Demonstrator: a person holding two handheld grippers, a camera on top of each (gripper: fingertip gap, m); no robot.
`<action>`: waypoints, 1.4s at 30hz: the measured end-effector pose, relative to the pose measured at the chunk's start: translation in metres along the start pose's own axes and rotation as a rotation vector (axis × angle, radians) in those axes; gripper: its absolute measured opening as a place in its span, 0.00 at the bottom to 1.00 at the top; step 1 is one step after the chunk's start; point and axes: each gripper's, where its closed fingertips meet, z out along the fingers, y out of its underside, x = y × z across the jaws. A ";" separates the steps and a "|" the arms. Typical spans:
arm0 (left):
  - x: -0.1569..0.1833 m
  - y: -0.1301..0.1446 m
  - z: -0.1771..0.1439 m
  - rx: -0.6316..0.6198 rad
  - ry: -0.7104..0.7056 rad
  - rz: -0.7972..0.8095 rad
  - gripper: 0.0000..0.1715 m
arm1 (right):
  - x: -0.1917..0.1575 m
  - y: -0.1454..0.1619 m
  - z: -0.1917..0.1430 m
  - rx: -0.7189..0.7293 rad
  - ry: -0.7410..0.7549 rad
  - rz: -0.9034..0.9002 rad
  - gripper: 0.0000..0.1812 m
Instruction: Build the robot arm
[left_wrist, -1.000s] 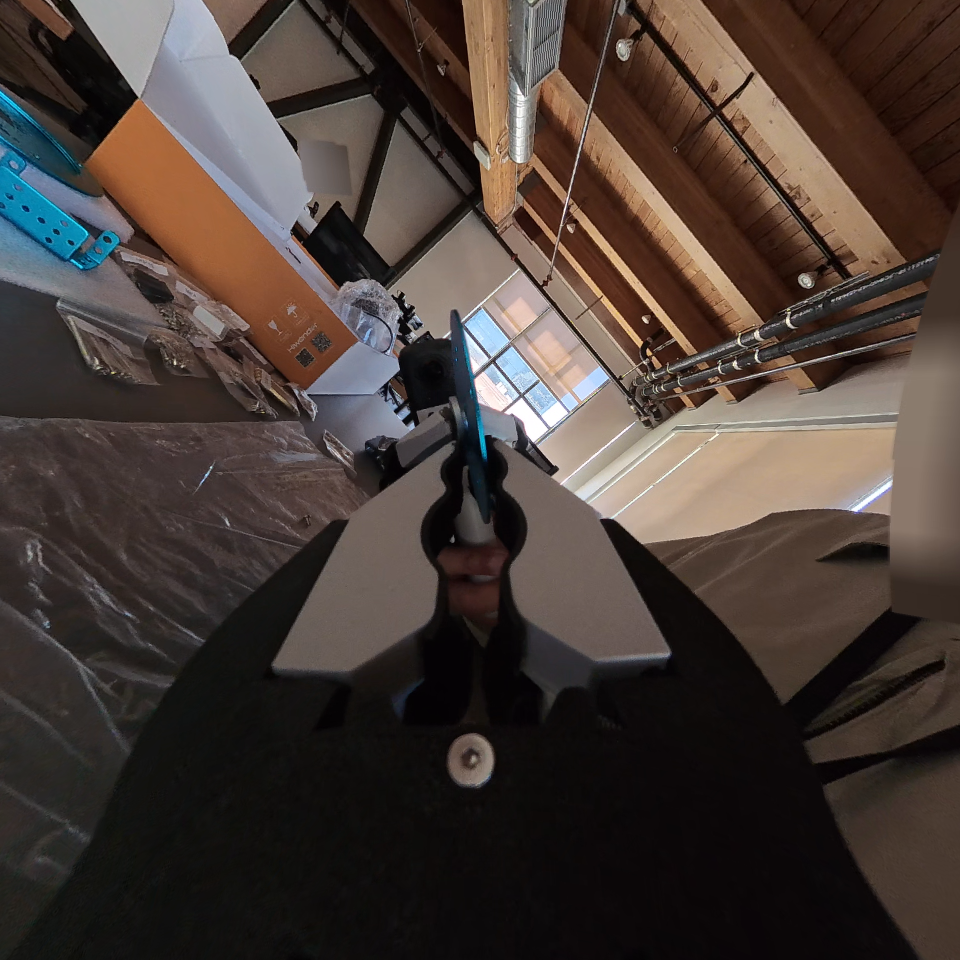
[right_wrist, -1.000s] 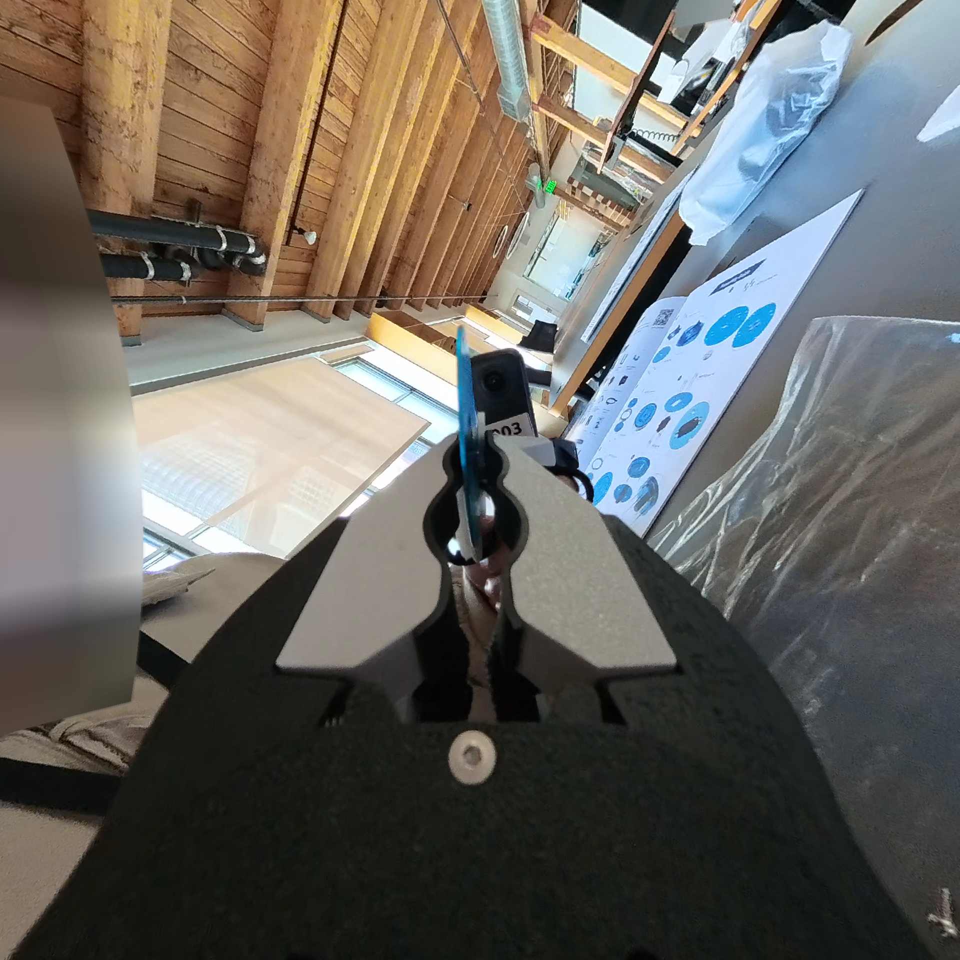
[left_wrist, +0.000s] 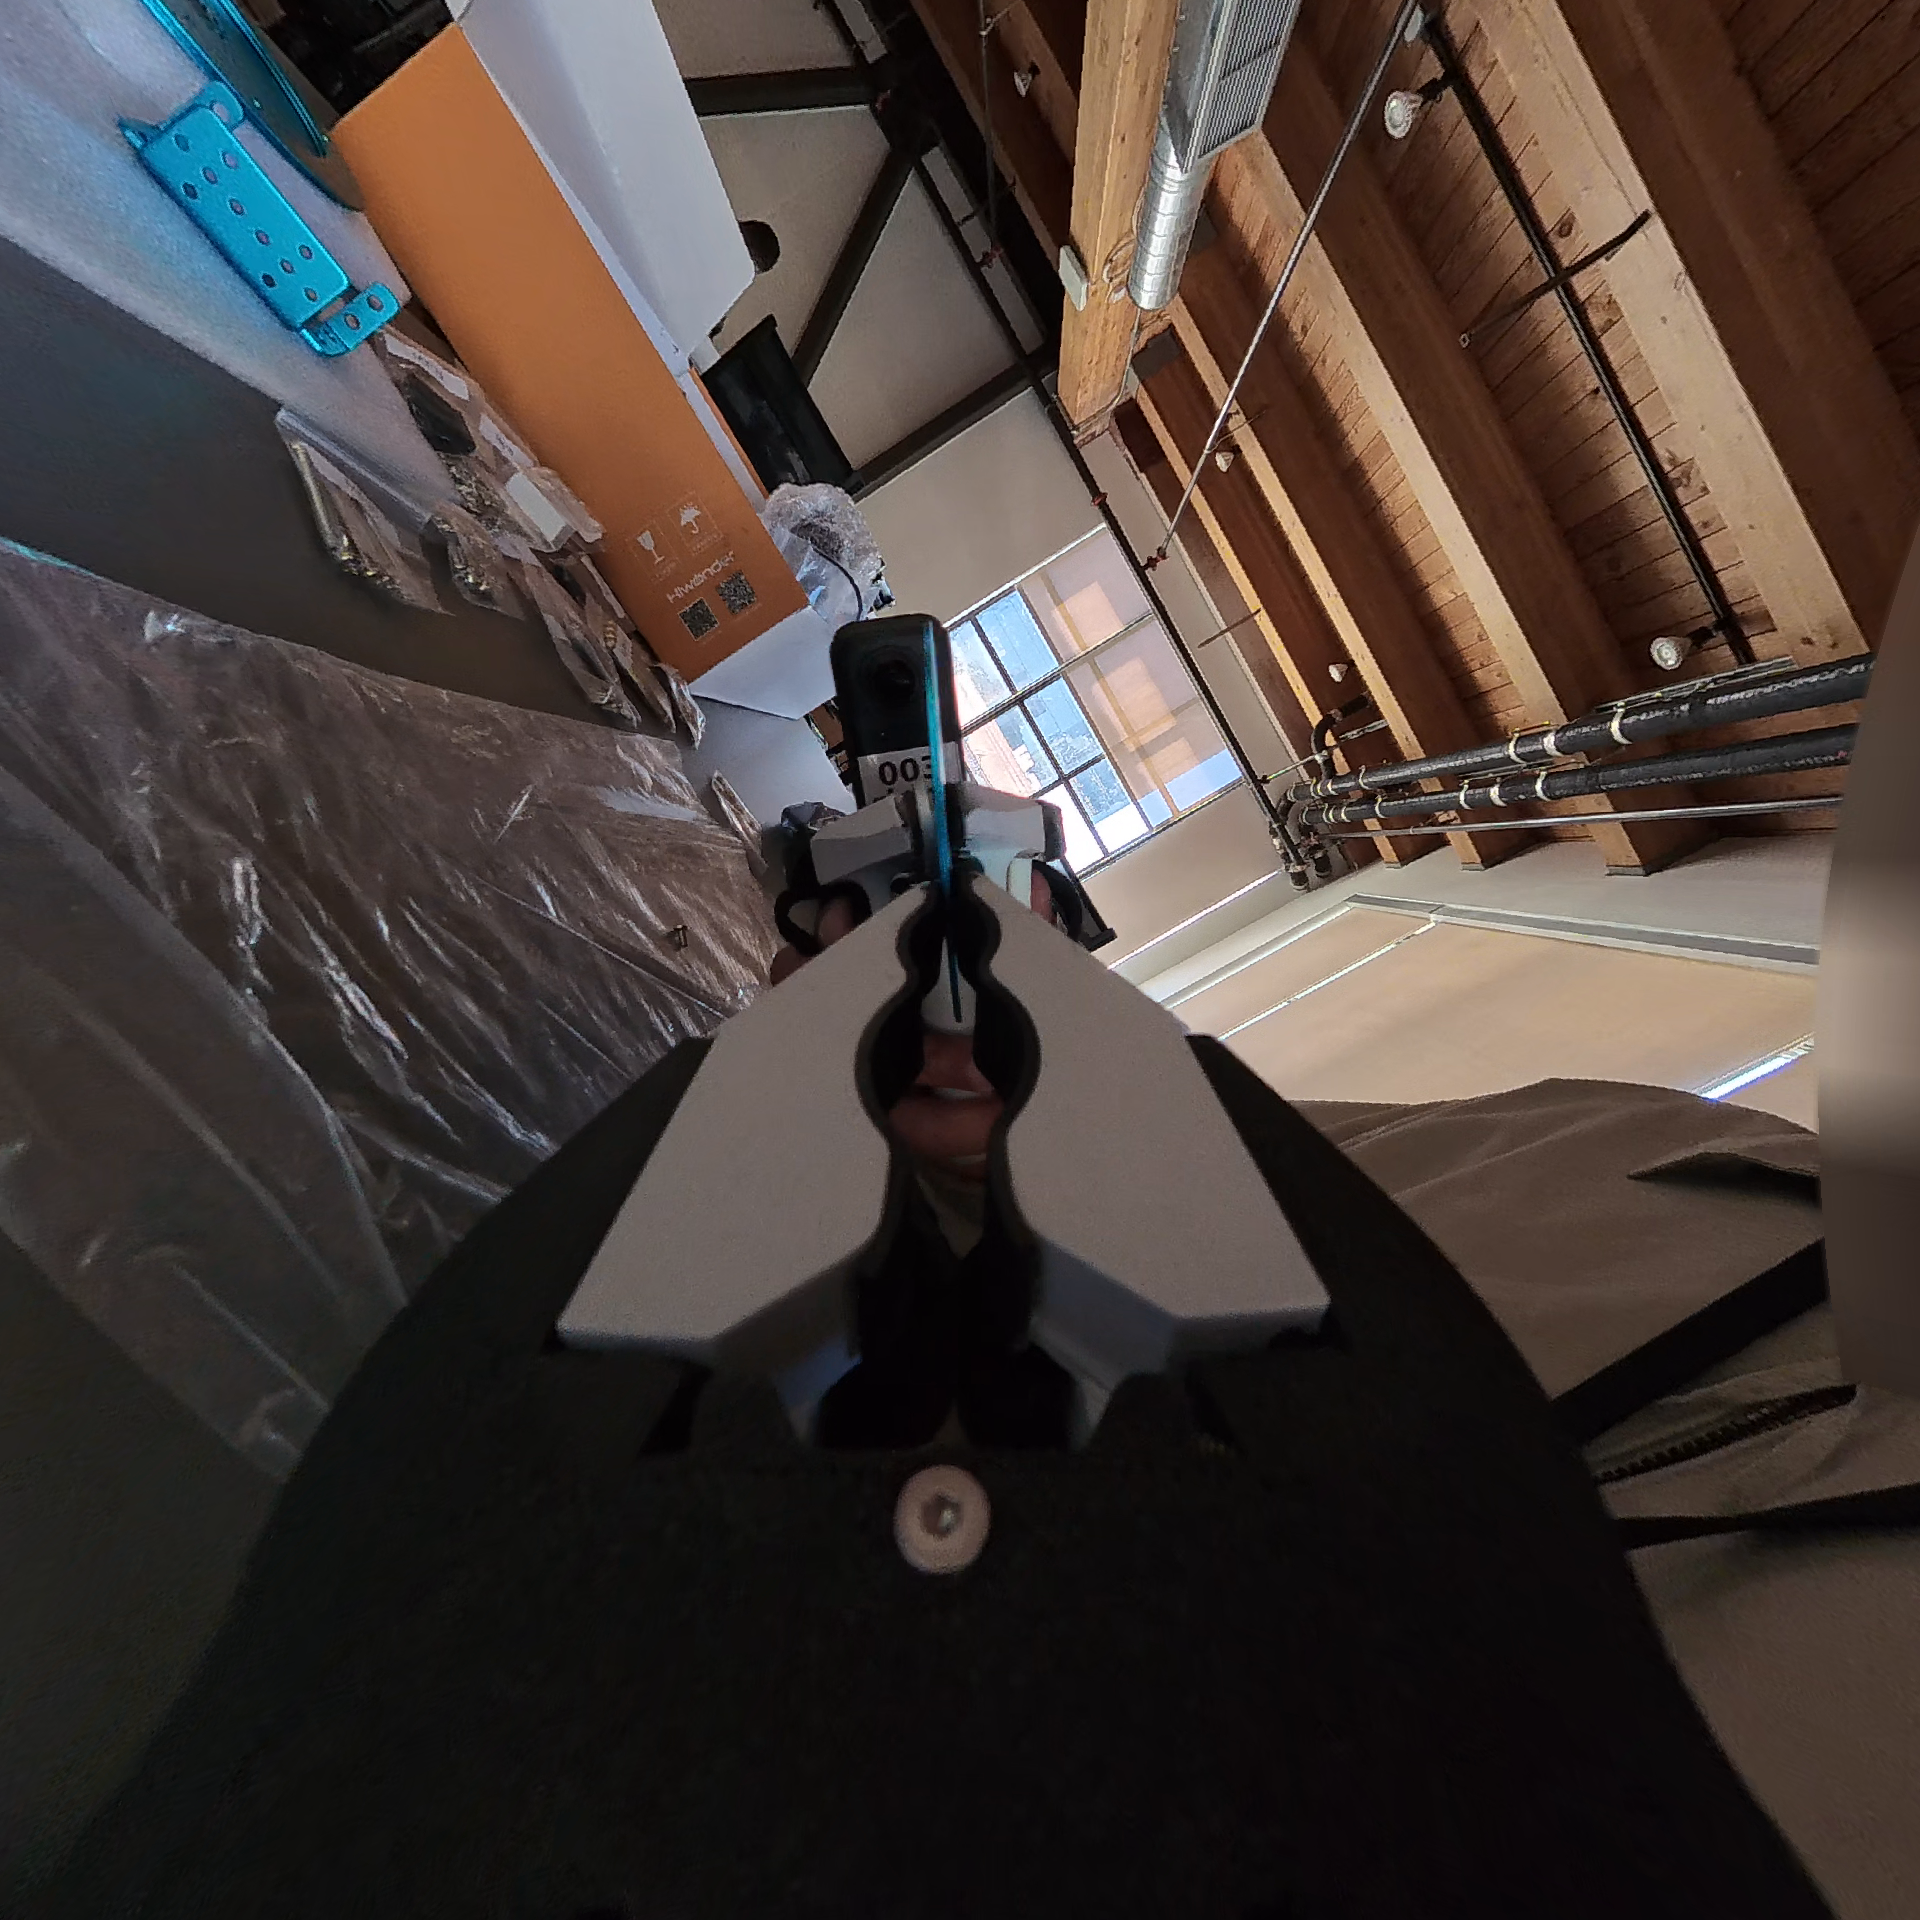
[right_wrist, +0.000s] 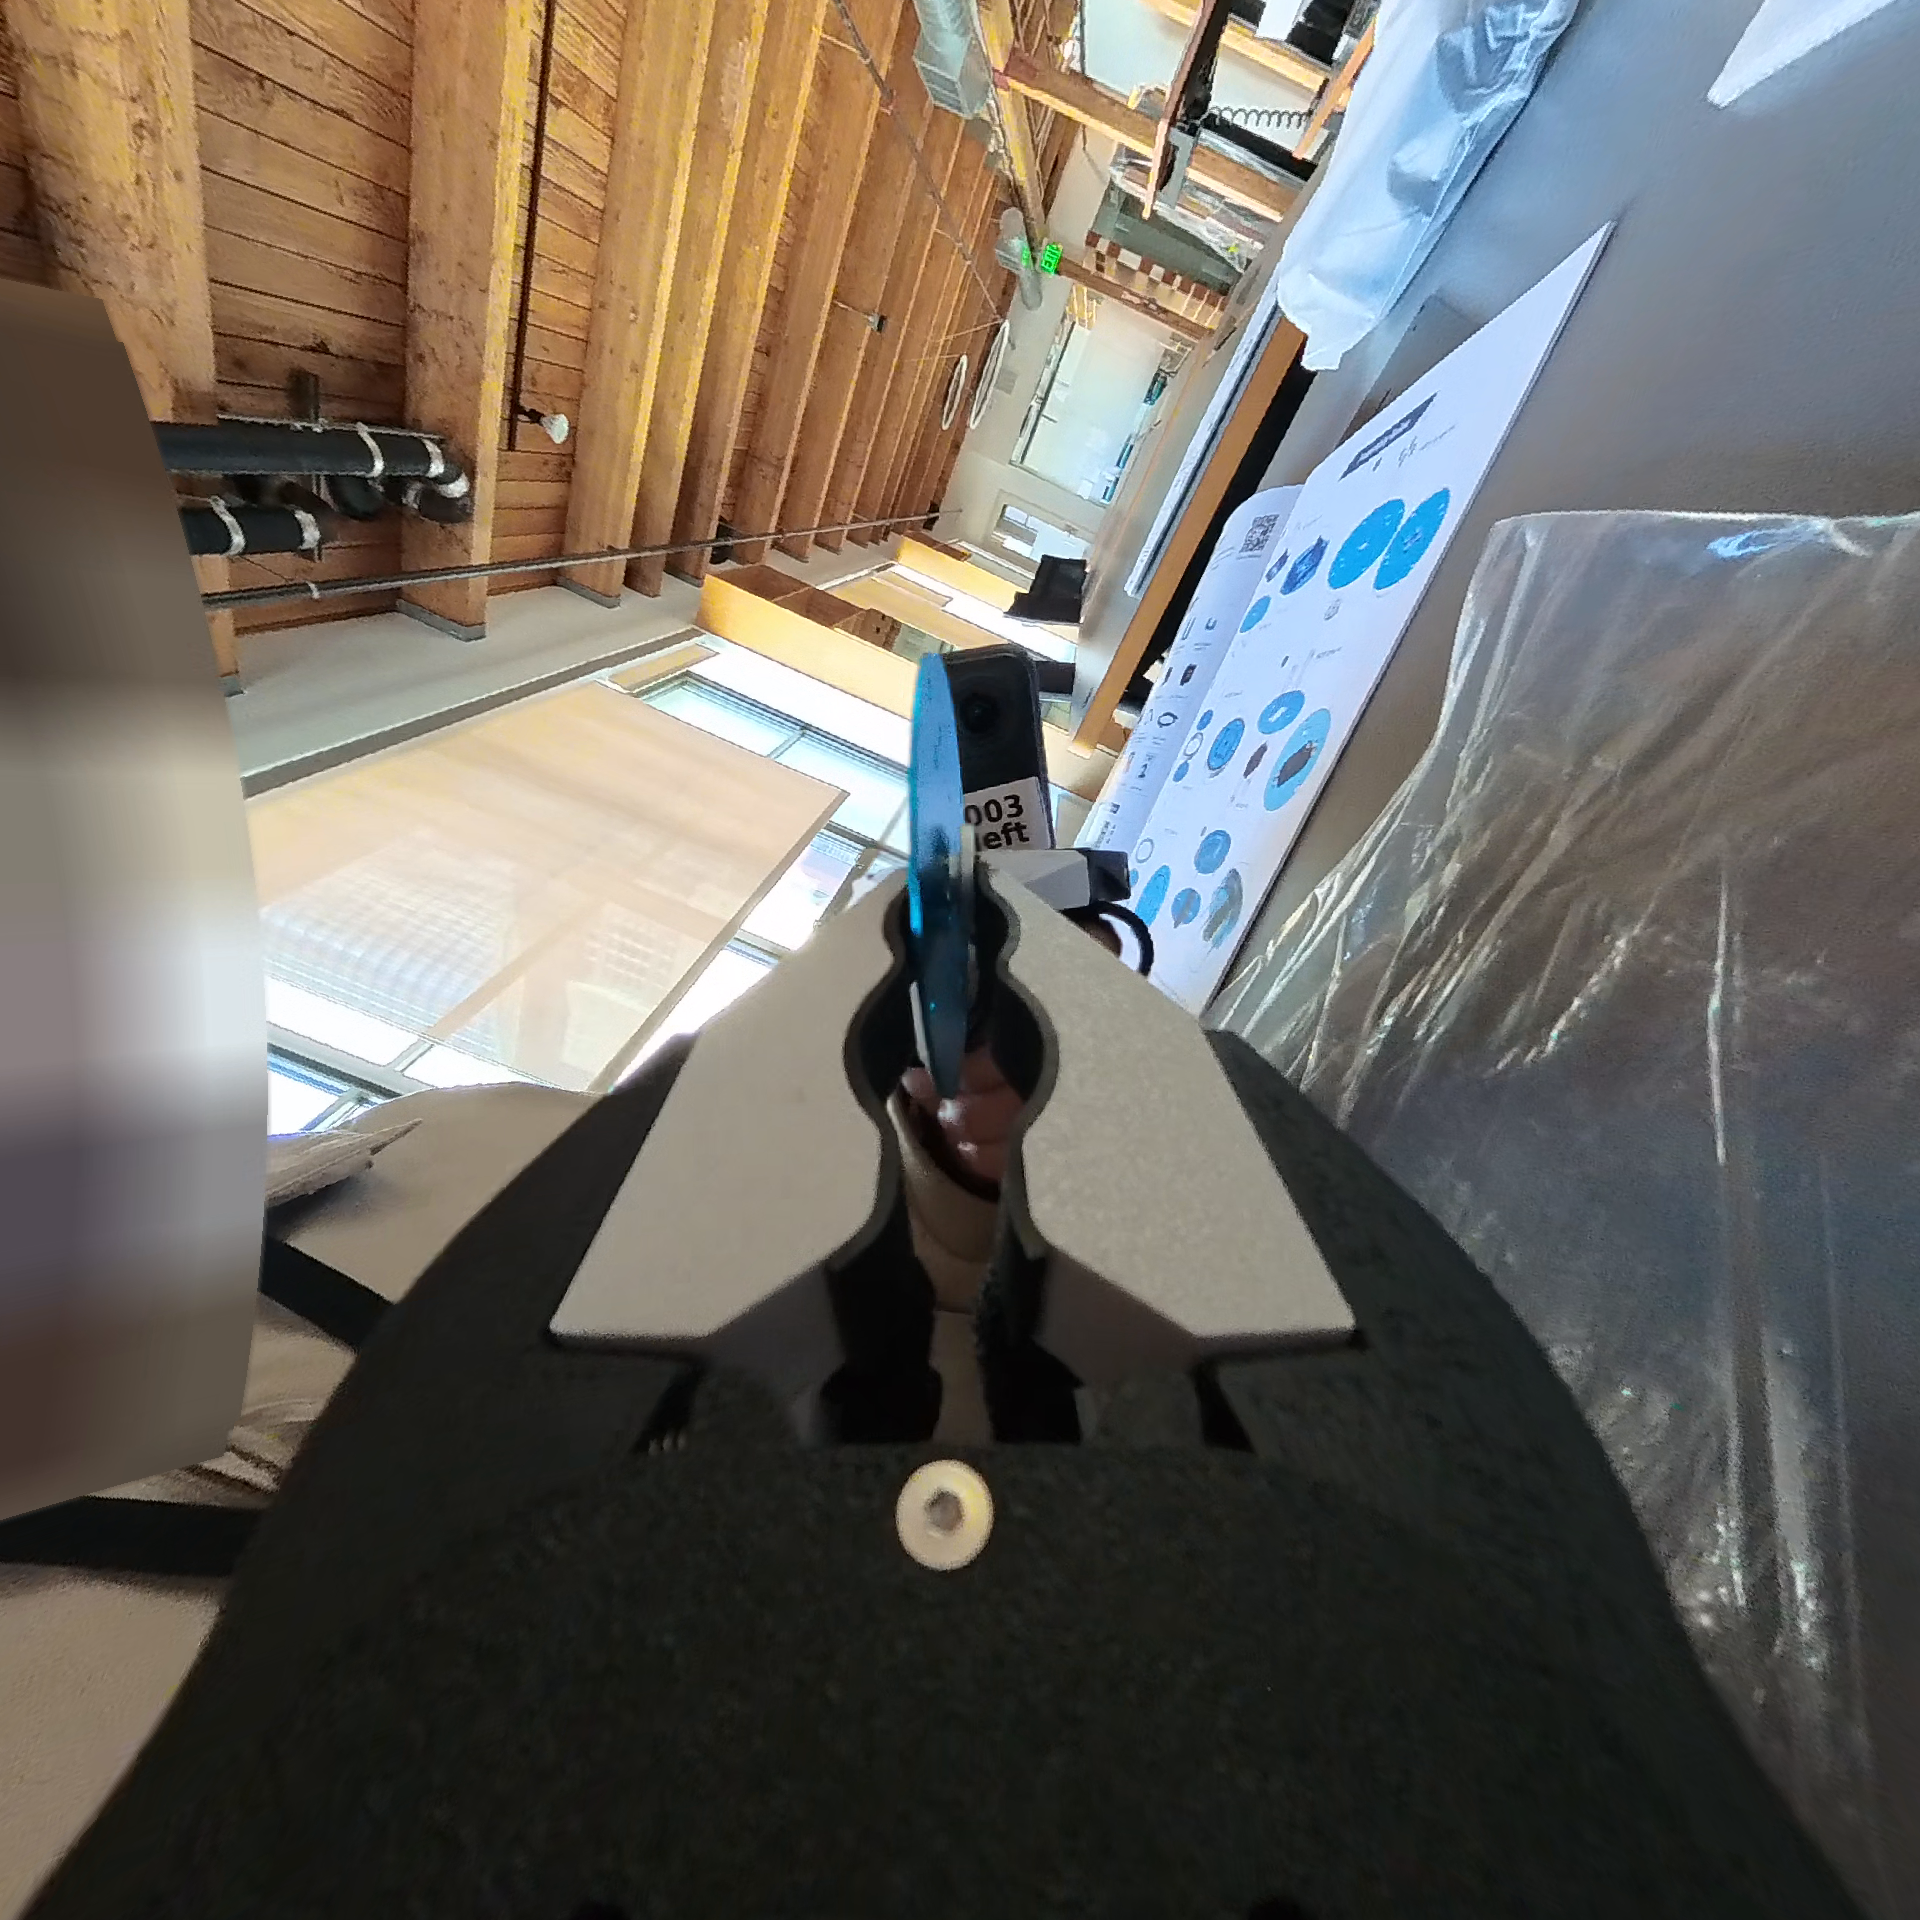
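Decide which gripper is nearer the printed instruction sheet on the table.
Left. The left gripper sits beside the instruction sheet's near end; the right gripper faces it from farther back. Both are shut on the blue disc.

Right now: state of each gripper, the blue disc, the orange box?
left gripper: shut on the blue disc.
right gripper: shut on the same blue disc, facing the left.
blue disc: edge-on, held off the table.
orange box: lid flap open.
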 end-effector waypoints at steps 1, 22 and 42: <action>0.000 0.000 0.000 -0.003 0.001 0.001 0.00 | 0.000 0.000 0.000 -0.004 0.005 -0.005 0.03; -0.001 0.004 -0.001 -0.033 0.004 -0.016 0.01 | 0.001 0.005 0.000 -0.045 -0.041 0.056 0.03; 0.013 0.003 0.006 0.016 0.014 0.103 0.03 | -0.008 0.007 0.003 -0.051 -0.079 0.086 0.02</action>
